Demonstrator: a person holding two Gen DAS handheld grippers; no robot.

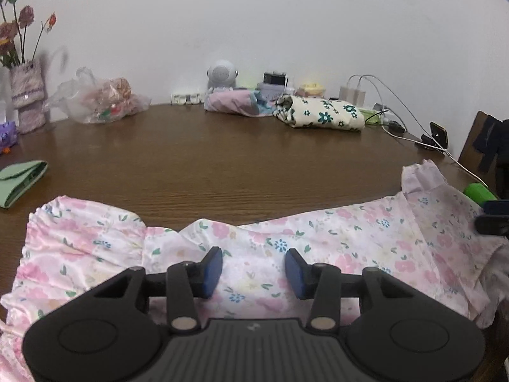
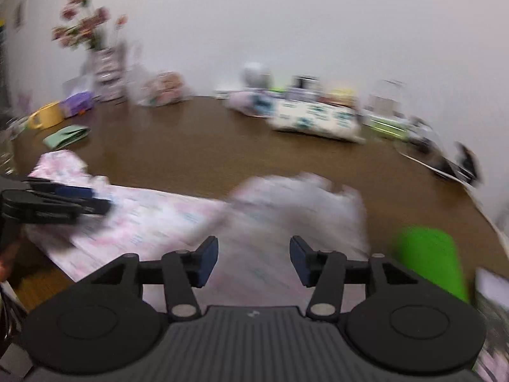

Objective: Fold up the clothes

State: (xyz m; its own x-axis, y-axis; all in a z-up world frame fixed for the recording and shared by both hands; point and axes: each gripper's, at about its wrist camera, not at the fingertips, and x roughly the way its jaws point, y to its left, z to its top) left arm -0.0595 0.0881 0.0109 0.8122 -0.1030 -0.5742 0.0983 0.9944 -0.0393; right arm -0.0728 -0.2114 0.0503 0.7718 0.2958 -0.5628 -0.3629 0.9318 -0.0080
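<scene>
Fabric in a pink floral print, a small garment (image 1: 286, 238), lies spread along the near edge of the brown desk (image 1: 222, 159), one ruffled end toward the near left corner and the other toward the right edge. Over its middle hovers the left tool (image 1: 253, 269), its blue pads (image 1: 213, 269) apart and empty, nothing pinched between them. Over the cloth's bunched right end is the right tool (image 2: 254, 261), also parted with nothing held; that view is smeared by motion, so the exact folds there cannot be told. At the far edge sit two folded pieces, a cream one with dark flowers (image 1: 321, 114) and a pink one (image 1: 232, 102), which suggests this garment is the one in hand and its folding has barely begun. The likely next move calls for each tool to close on an end or corner and carry it over the middle.
</scene>
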